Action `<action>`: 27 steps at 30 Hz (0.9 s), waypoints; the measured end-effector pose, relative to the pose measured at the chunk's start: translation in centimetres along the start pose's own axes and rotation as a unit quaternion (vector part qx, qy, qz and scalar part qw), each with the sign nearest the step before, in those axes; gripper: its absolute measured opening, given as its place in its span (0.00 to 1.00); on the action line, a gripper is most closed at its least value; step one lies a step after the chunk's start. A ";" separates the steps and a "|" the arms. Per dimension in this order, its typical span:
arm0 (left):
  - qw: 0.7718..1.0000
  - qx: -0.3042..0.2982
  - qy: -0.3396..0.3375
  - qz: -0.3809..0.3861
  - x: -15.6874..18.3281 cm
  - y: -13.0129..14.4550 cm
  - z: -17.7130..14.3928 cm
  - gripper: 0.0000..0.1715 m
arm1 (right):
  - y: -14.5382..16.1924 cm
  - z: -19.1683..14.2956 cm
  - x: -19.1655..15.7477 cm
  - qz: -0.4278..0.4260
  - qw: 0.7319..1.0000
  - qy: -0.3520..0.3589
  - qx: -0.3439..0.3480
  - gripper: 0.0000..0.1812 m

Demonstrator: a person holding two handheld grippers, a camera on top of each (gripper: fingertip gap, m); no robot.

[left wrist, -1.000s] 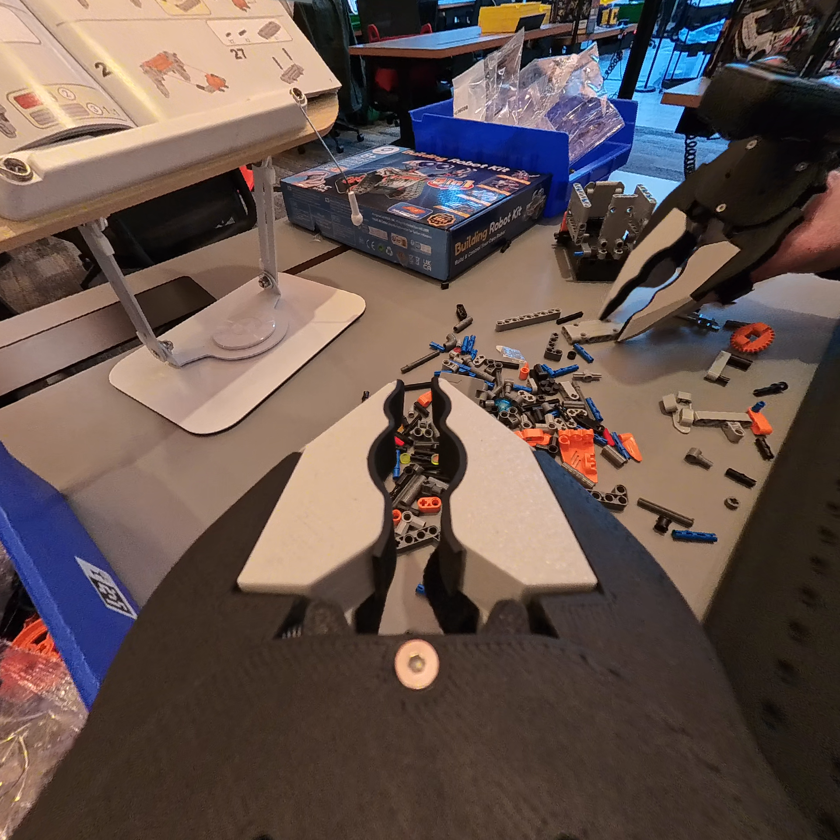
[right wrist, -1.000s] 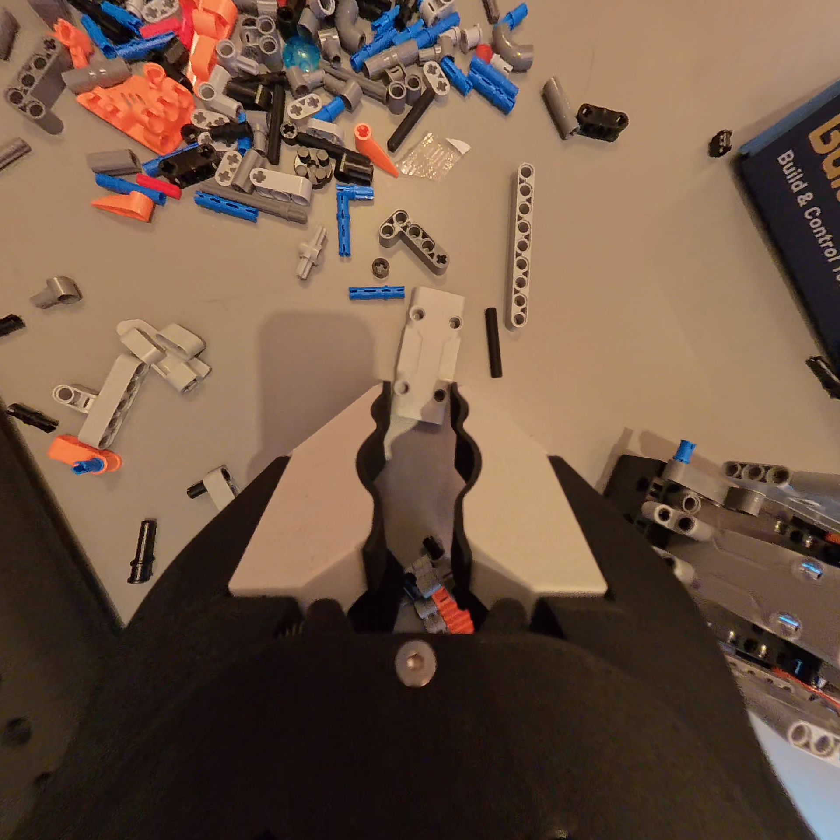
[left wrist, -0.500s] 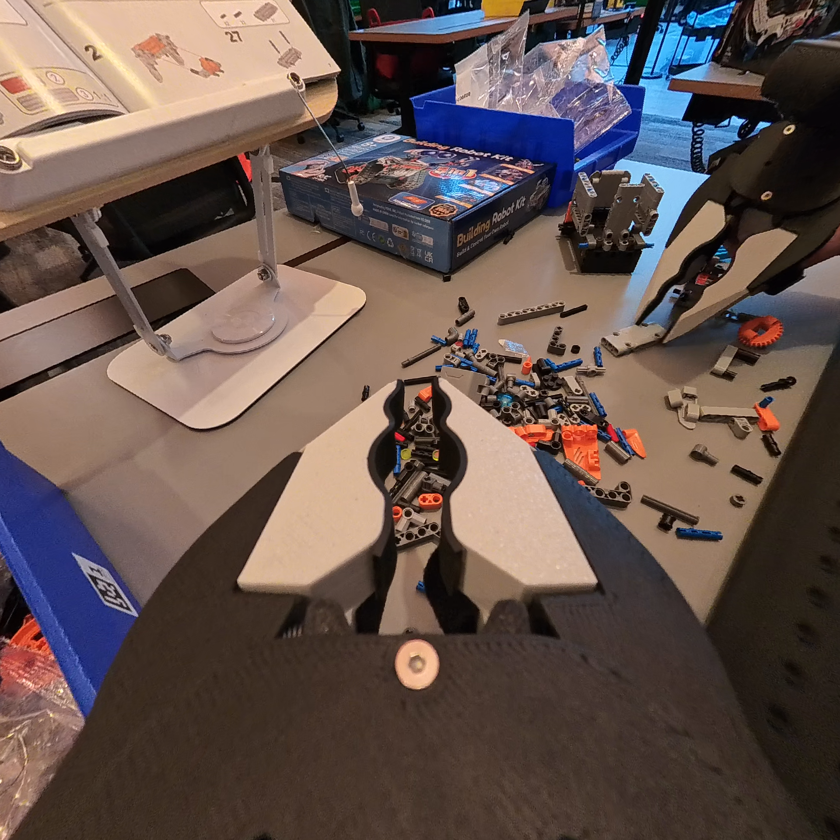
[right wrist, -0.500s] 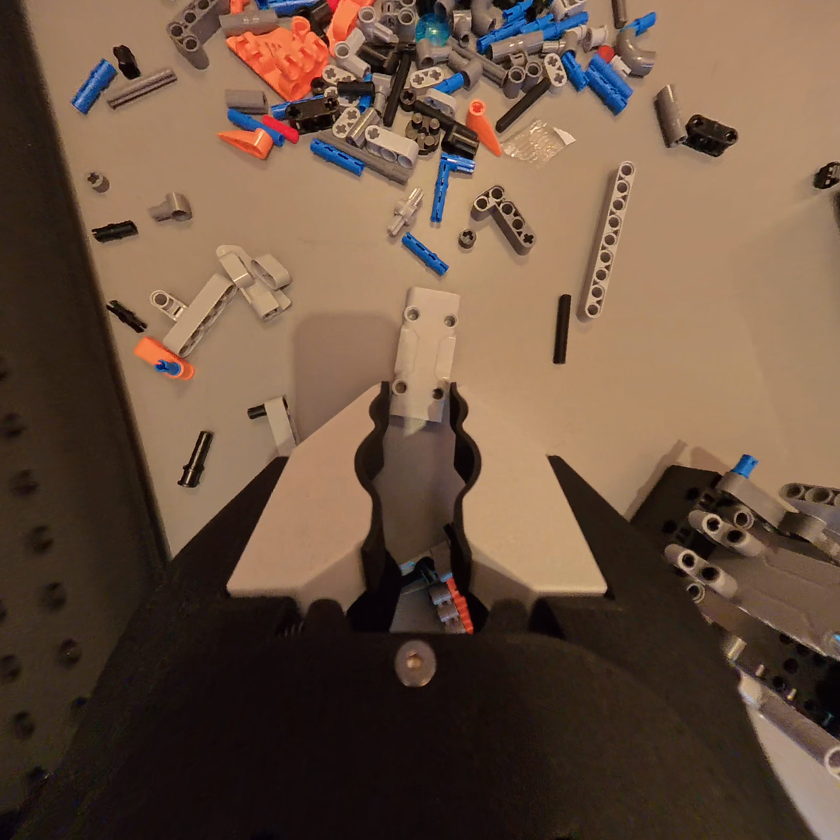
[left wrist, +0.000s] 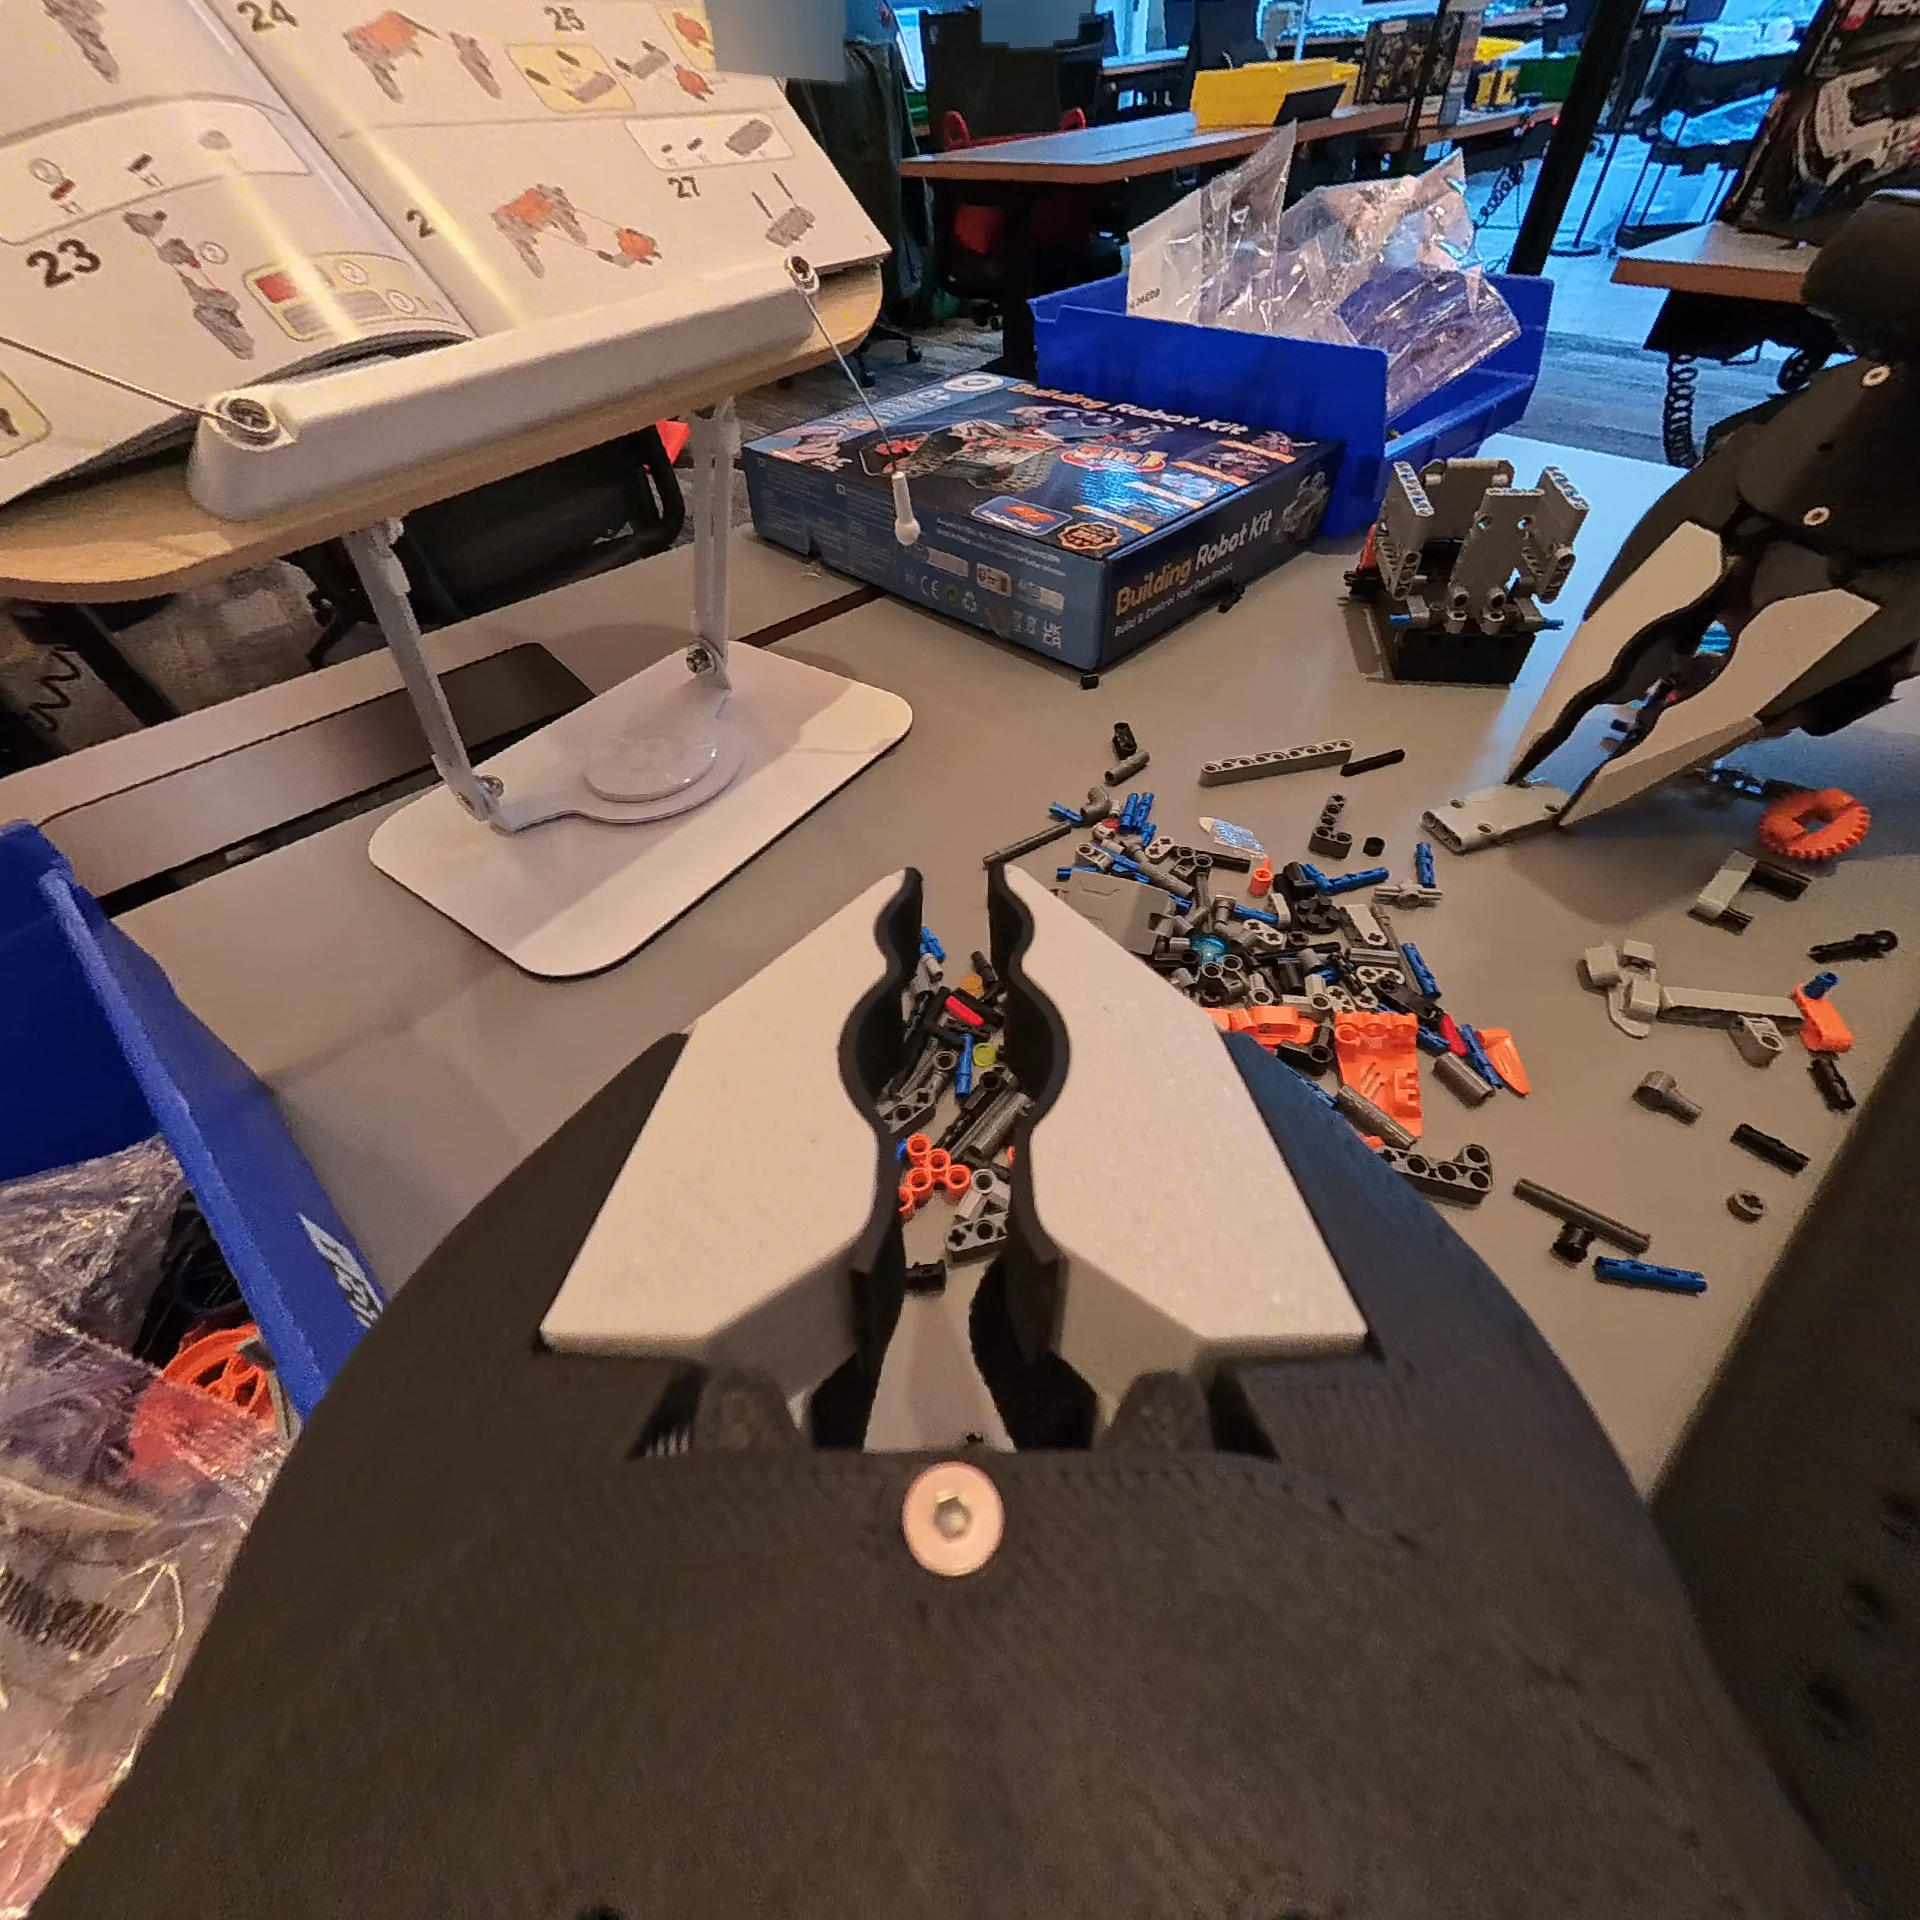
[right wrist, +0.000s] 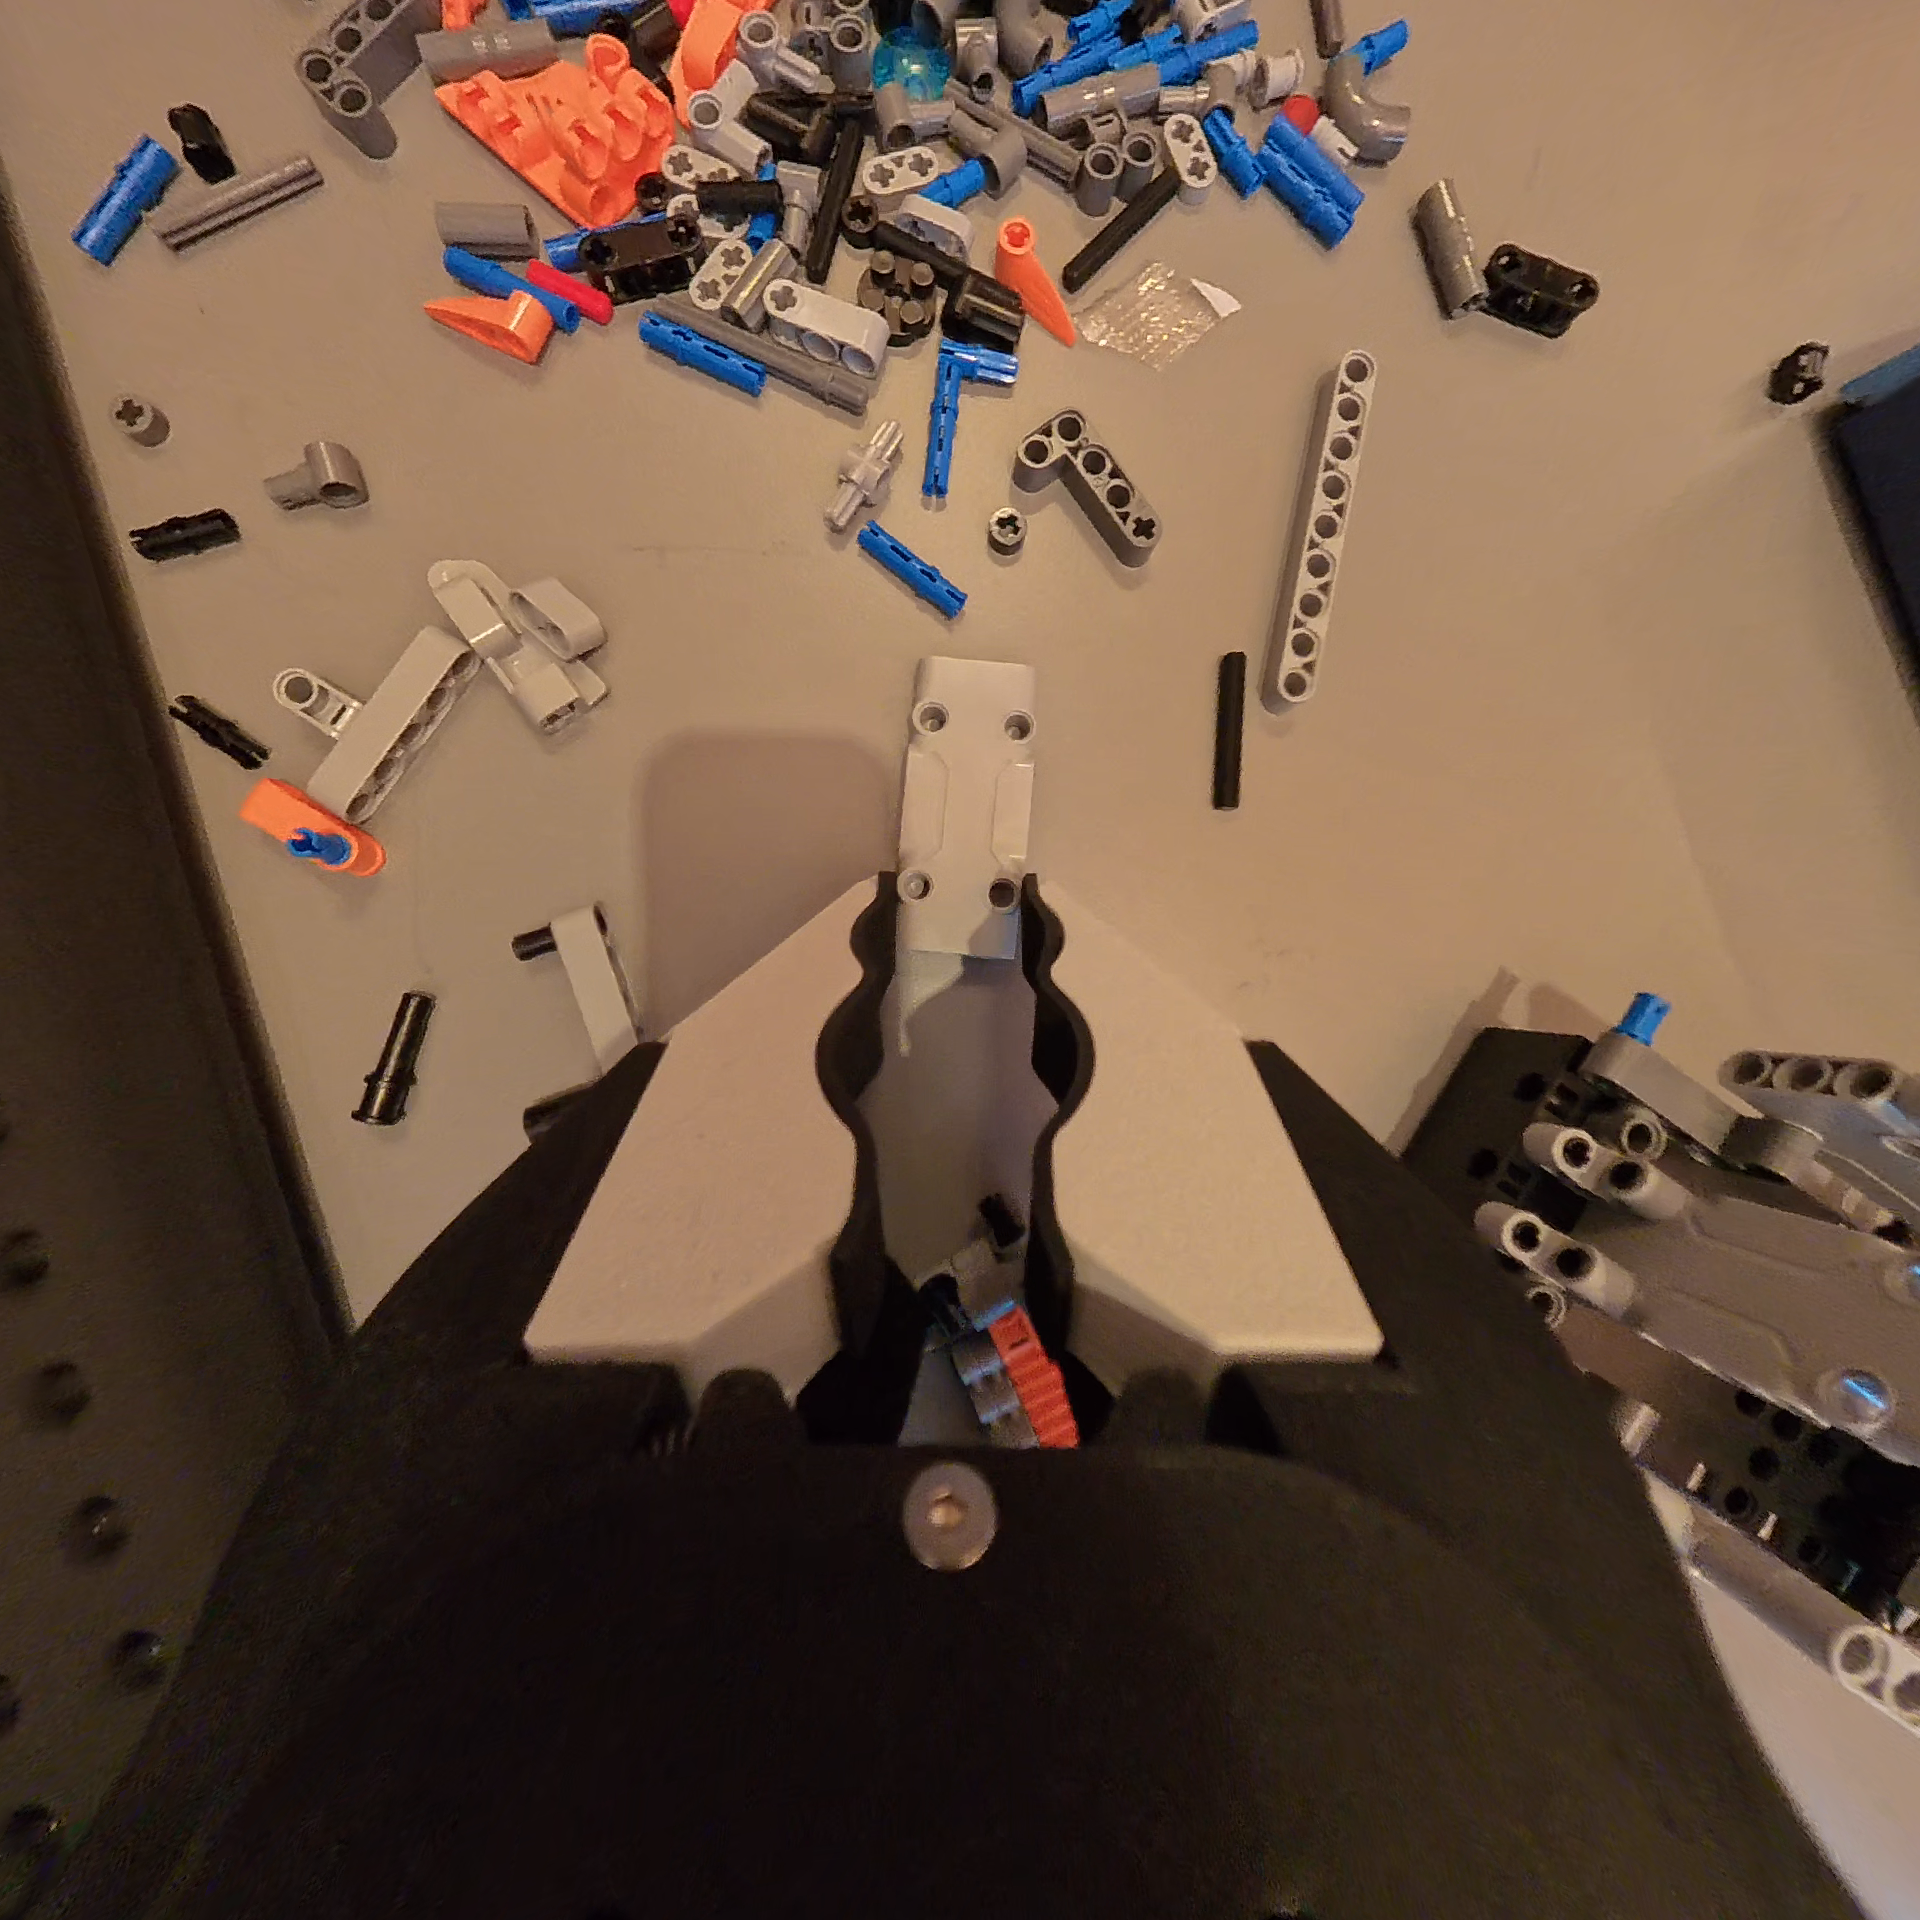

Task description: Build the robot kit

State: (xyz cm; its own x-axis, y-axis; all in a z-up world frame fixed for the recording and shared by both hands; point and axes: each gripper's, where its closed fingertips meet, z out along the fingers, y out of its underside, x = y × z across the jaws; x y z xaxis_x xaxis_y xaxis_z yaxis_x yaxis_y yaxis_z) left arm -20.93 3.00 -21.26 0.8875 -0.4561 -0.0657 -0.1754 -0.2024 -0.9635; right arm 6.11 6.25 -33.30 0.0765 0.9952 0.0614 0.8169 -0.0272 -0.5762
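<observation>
My right gripper [right wrist: 958, 883] is shut on a light grey flat panel piece [right wrist: 966, 774], which sticks out forward from the fingertips just above the table. In the left wrist view the right gripper [left wrist: 1538, 800] is at the far right with the same panel [left wrist: 1486, 816] at its tips. My left gripper [left wrist: 954, 878] hangs above a pile of small grey, black, blue and orange building parts [left wrist: 1288, 987]; its jaws stand a little apart and hold nothing. A partly built grey and black model [left wrist: 1465, 582] stands behind the pile, and it also shows in the right wrist view [right wrist: 1714, 1236].
An open instruction booklet on a white stand [left wrist: 644, 790] is at the left. A blue kit box [left wrist: 1039, 509] and a blue bin of plastic bags [left wrist: 1288, 343] lie behind. Another blue bin [left wrist: 177, 1122] is at the near left. A long grey beam [right wrist: 1320, 530] and a black axle [right wrist: 1229, 727] lie near the panel. About 30 cm separates my left fingertips from my right.
The right gripper has carried the grey panel to the right and back, away from the pile and toward the model. The left gripper has tilted up a little.
</observation>
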 end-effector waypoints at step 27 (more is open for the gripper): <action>1.000 0.002 -0.002 -0.003 -0.2 -0.1 -0.2 0.06 | -1.6 -4.0 2.3 0.012 0.993 0.052 0.102 0.14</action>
State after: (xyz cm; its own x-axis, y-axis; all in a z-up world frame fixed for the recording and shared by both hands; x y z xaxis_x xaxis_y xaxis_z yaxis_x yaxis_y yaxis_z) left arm -21.16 2.92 -21.12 0.8904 -0.4511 -0.0605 -0.1674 -0.2011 -0.9652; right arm 7.28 8.15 -28.99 0.1622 0.9790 0.1237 0.6828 -0.0208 -0.7303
